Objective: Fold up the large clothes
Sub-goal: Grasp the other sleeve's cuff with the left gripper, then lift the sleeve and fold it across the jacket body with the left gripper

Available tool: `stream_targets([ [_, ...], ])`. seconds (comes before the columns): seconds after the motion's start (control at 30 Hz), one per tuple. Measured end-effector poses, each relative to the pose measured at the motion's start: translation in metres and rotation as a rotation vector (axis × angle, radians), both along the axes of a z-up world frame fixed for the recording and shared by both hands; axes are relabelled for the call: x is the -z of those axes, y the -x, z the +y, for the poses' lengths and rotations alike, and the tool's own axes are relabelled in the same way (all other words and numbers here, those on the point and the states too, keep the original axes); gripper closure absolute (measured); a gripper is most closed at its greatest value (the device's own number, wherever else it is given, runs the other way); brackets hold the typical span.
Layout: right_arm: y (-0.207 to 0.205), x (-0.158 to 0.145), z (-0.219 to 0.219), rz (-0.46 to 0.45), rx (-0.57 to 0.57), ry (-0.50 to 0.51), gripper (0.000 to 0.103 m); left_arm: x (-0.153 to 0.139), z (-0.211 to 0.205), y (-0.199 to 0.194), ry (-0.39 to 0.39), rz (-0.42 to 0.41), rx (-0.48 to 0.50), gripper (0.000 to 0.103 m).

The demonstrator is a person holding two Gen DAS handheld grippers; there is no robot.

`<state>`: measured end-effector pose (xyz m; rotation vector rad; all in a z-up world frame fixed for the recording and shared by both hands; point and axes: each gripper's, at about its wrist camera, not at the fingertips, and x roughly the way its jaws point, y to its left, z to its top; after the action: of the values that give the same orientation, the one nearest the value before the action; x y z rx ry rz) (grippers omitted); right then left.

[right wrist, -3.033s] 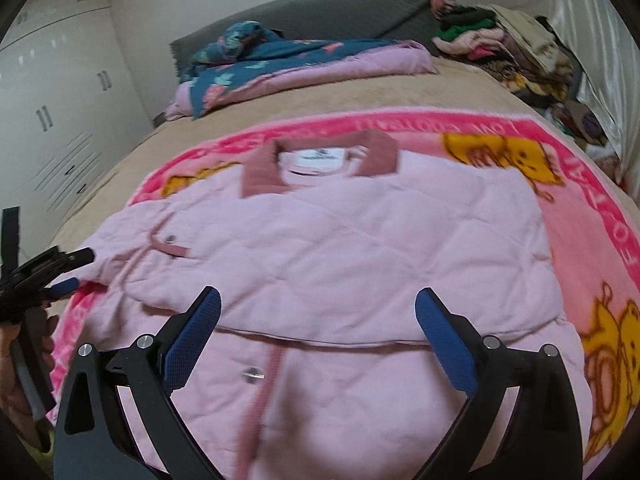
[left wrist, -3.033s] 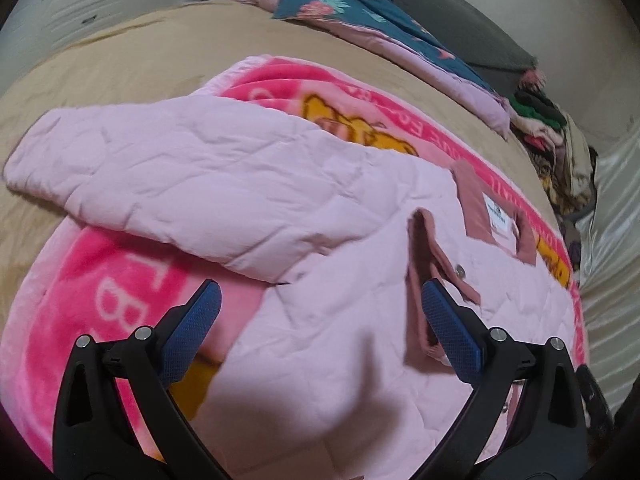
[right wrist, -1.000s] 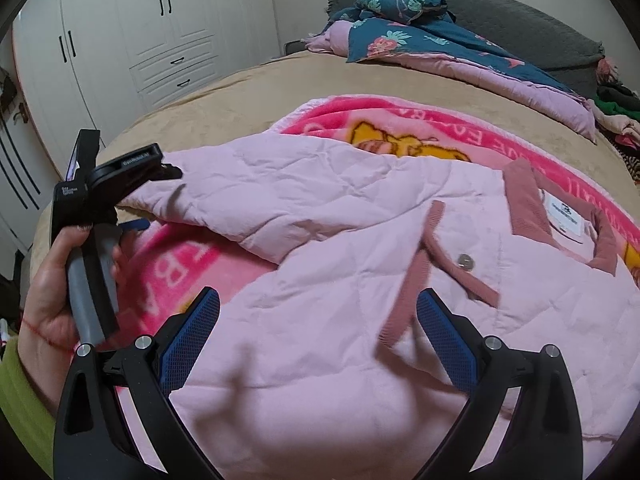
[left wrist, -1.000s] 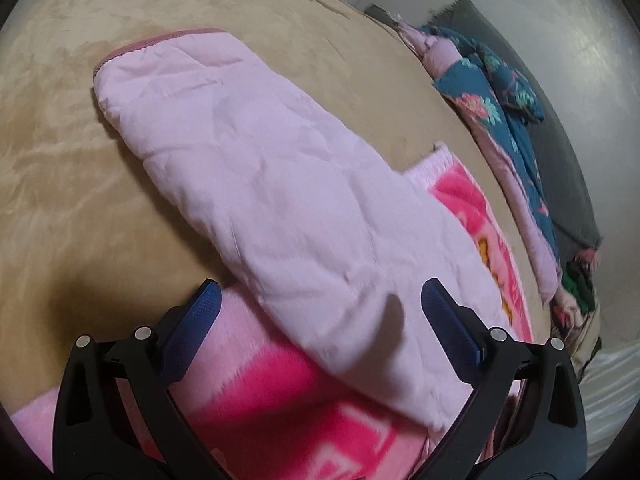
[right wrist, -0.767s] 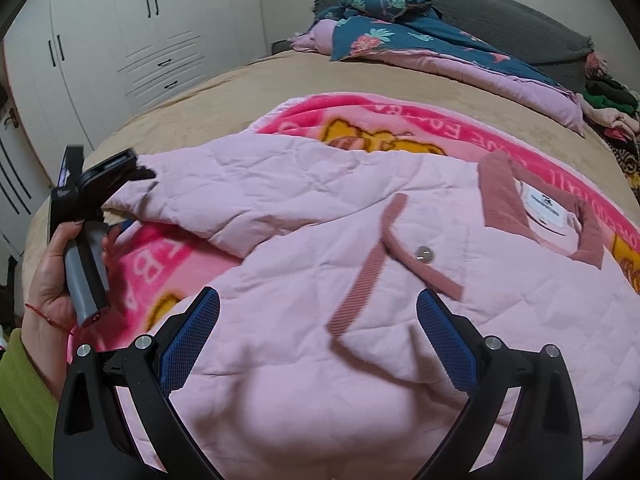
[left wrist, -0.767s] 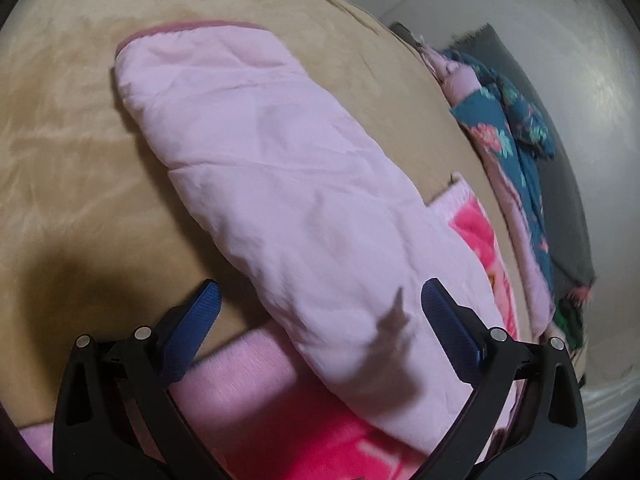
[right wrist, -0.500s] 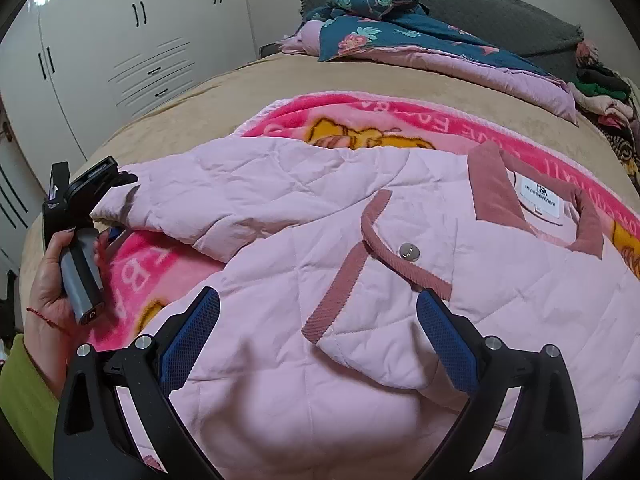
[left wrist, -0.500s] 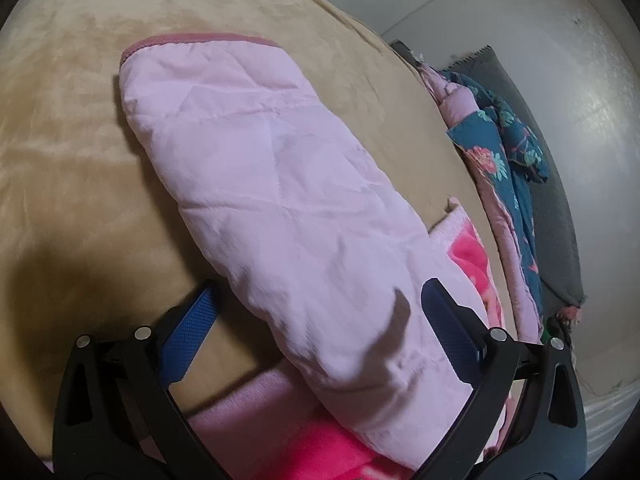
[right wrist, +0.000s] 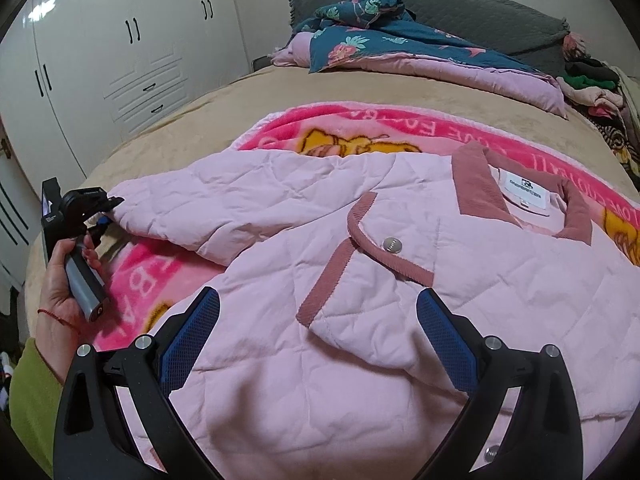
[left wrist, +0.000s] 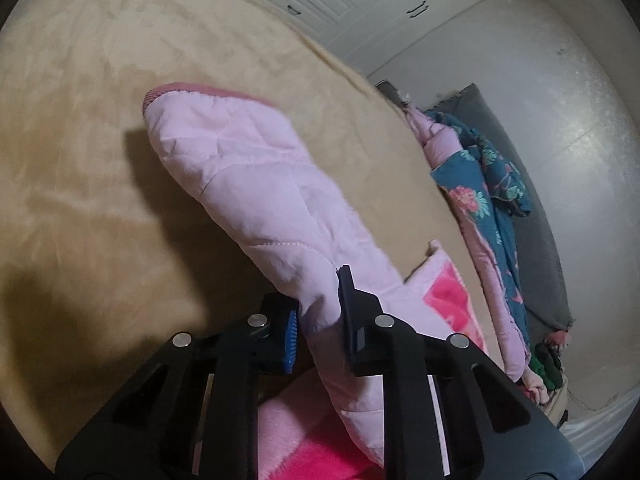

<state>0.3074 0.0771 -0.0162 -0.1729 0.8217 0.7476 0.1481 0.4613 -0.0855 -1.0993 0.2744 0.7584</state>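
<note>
A pale pink quilted jacket [right wrist: 400, 300] with a dusty-rose collar [right wrist: 476, 184] and placket lies spread on a pink cartoon blanket [right wrist: 360, 128] on the bed. Its left sleeve [left wrist: 248, 184] stretches out over the tan bedspread, cuff trim at the far end. My left gripper [left wrist: 318, 312] is shut on the sleeve's edge; it also shows at the left of the right wrist view [right wrist: 108, 210], held in a hand. My right gripper [right wrist: 318, 344] is open and empty, hovering over the jacket's front below the snap button [right wrist: 391, 245].
A tan bedspread [left wrist: 80, 120] covers the bed. A teal floral quilt [right wrist: 384, 44] and a grey headboard cushion [right wrist: 460, 12] lie at the head. A heap of clothes [right wrist: 592, 88] sits at the far right. White wardrobes [right wrist: 100, 60] stand to the left.
My left gripper has closed on the sleeve's edge; it was open over the sleeve half a second ago. The right gripper has held over the jacket front, open.
</note>
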Motion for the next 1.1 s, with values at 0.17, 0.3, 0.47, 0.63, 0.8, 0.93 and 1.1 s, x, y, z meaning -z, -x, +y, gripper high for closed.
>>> stream_targets([
  [0.17,0.005,-0.01,-0.016,-0.002,0.025,-0.041,0.005,-0.014,0.0,0.006,-0.004,-0.002,0.022,0.095],
  [0.3,0.011,-0.02,-0.028,-0.024,0.038,-0.062,0.005,-0.036,-0.005,0.009,-0.04,-0.013,0.04,0.096],
  [0.47,0.017,-0.026,-0.044,-0.03,0.066,-0.087,0.005,-0.068,-0.024,0.005,-0.114,-0.028,0.068,0.096],
  [0.63,0.024,-0.03,-0.061,-0.034,0.086,-0.099,0.005,-0.101,-0.048,-0.001,-0.187,-0.042,0.128,0.097],
  [0.8,0.03,-0.033,-0.078,-0.041,0.113,-0.109,0.005,-0.127,-0.071,-0.009,-0.263,-0.047,0.194,0.097],
  [0.93,0.032,-0.036,-0.093,-0.043,0.142,-0.12,0.005,-0.136,-0.082,-0.014,-0.293,-0.052,0.223,0.097],
  [1.1,0.035,-0.039,-0.108,-0.06,0.175,-0.128,0.005,-0.145,-0.098,-0.016,-0.32,-0.064,0.252,0.097],
])
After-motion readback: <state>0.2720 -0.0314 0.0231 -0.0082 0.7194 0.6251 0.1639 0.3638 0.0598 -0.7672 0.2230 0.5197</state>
